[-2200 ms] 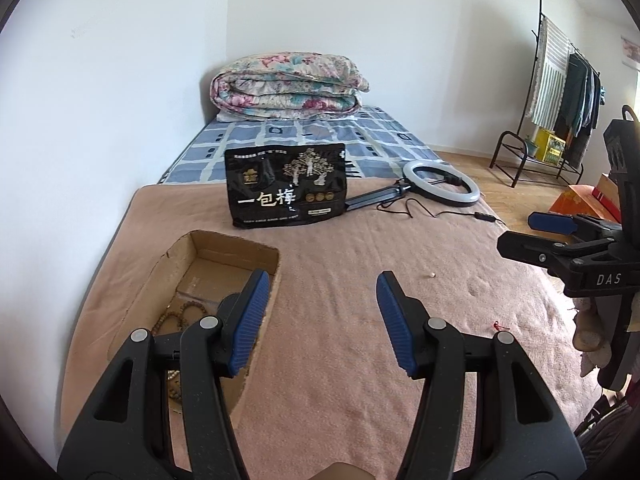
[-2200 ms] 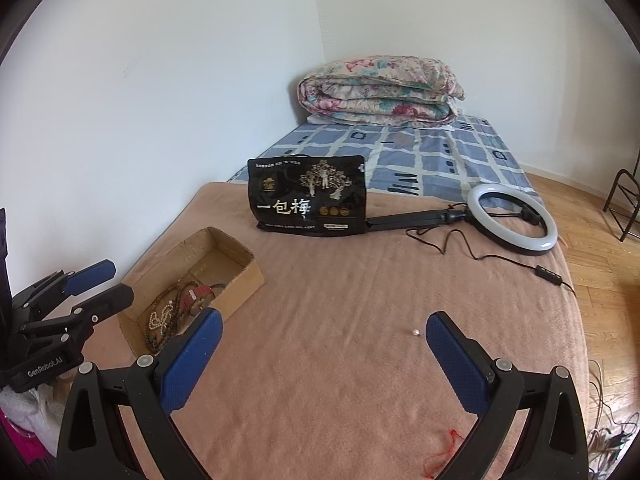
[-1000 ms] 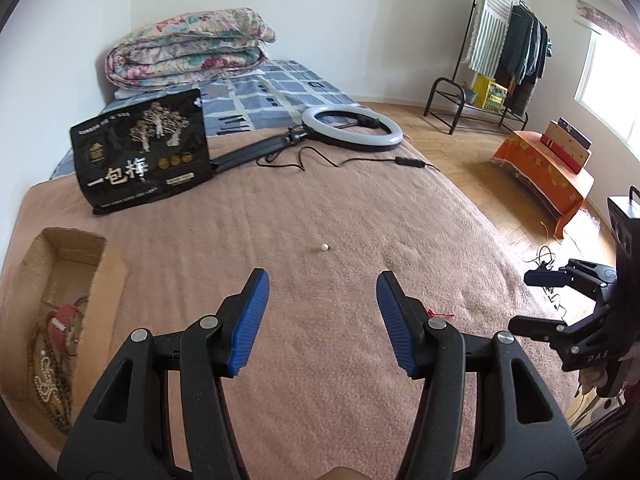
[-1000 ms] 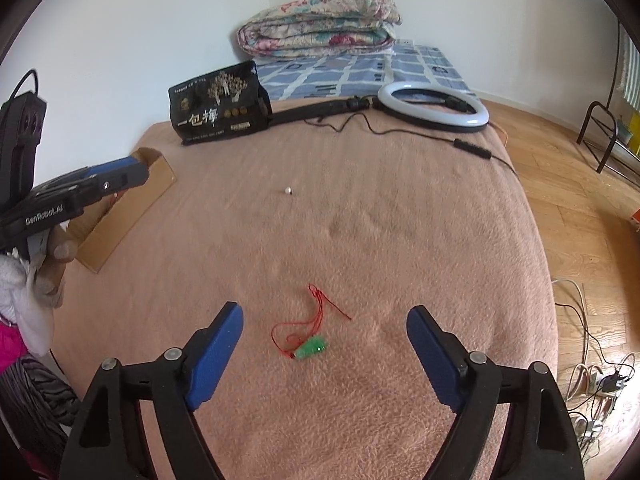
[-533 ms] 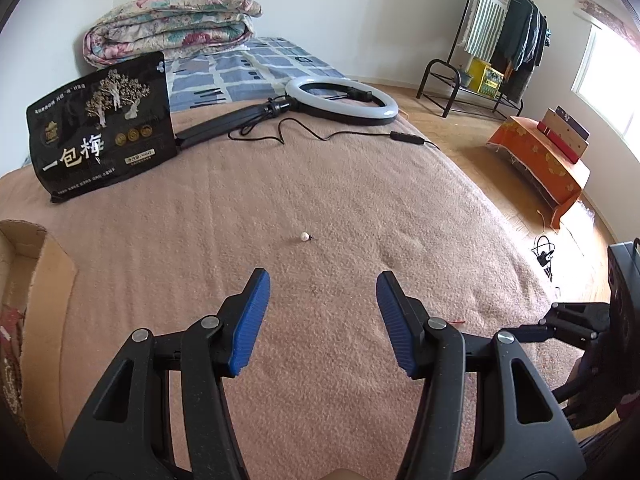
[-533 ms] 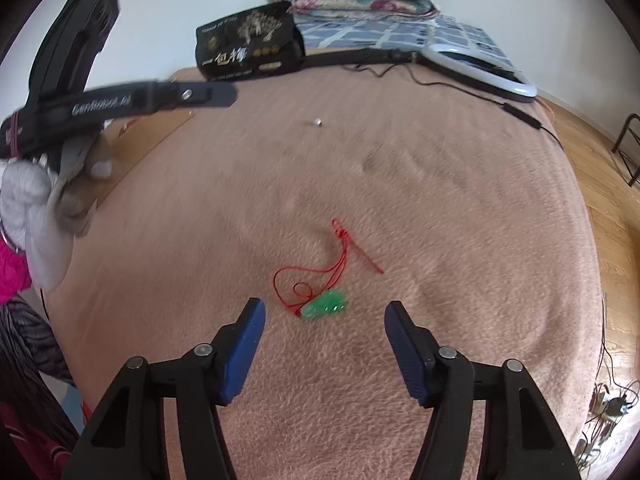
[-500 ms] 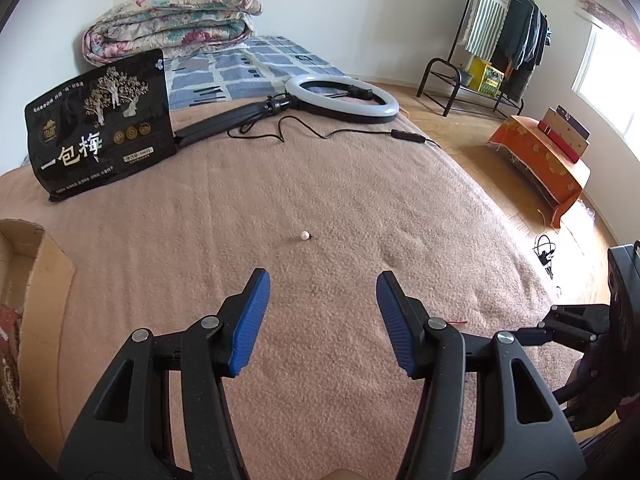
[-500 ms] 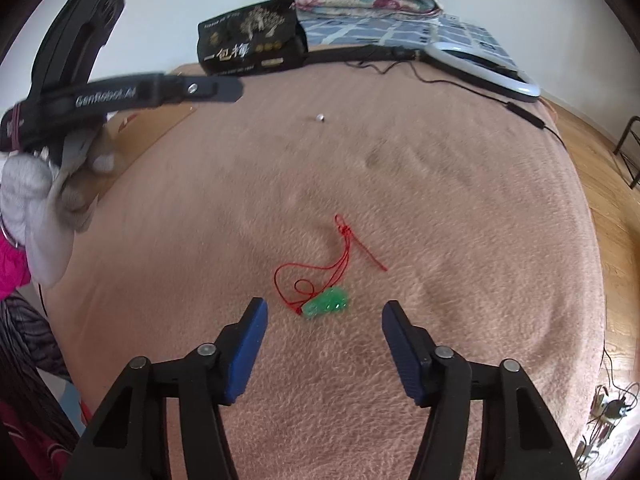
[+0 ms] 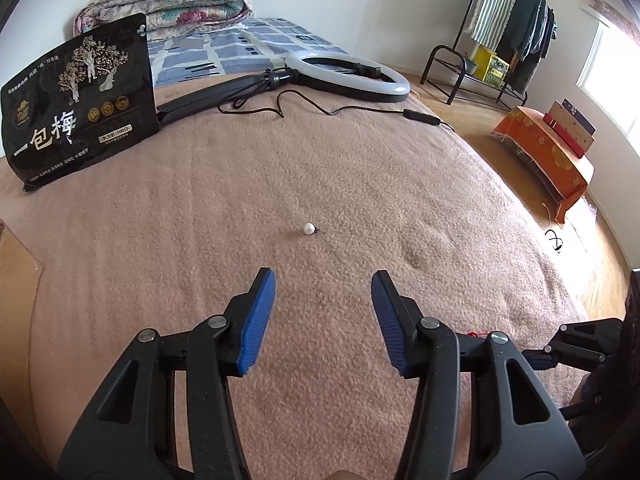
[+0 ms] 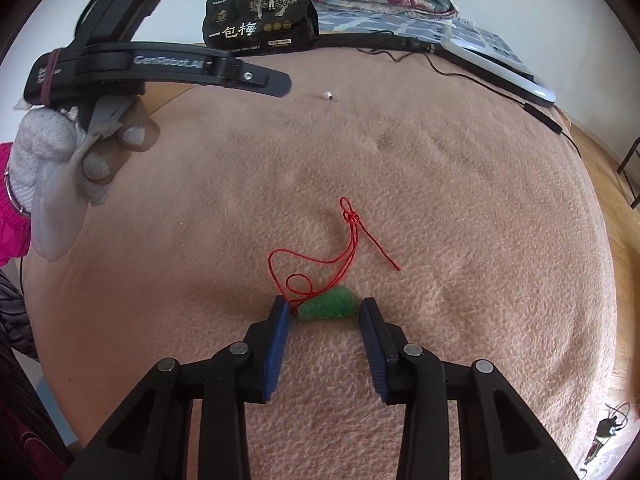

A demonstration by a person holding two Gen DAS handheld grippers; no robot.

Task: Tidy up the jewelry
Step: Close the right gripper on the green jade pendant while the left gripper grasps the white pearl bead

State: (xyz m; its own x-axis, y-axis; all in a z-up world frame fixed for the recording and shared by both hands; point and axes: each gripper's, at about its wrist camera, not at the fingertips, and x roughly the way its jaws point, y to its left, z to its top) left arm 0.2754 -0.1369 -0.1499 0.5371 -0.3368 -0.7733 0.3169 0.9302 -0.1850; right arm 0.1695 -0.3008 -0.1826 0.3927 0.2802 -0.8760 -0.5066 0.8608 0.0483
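A green pendant (image 10: pixel 329 305) on a red cord (image 10: pixel 348 240) lies on the pink blanket (image 10: pixel 460 200). My right gripper (image 10: pixel 325 312) is open, its blue fingertips on either side of the pendant, close to it. A small white pearl (image 9: pixel 308 228) lies on the blanket ahead of my left gripper (image 9: pixel 323 292), which is open and empty above the blanket; the pearl also shows in the right wrist view (image 10: pixel 328 95). The left gripper shows in the right wrist view (image 10: pixel 276 80), held by a gloved hand. A cardboard box edge (image 9: pixel 16 264) shows at the far left.
A black snack bag (image 9: pixel 80 96) stands at the back left. A ring light (image 9: pixel 348 74) with its arm and cable lies at the back. Folded quilts (image 9: pixel 168 4) sit behind. A clothes rack (image 9: pixel 504 24) and an orange-covered bench (image 9: pixel 548 152) stand on the floor to the right.
My right gripper has lowered and narrowed around the green pendant. My left gripper has moved forward toward the pearl, and the box has slid almost out of view.
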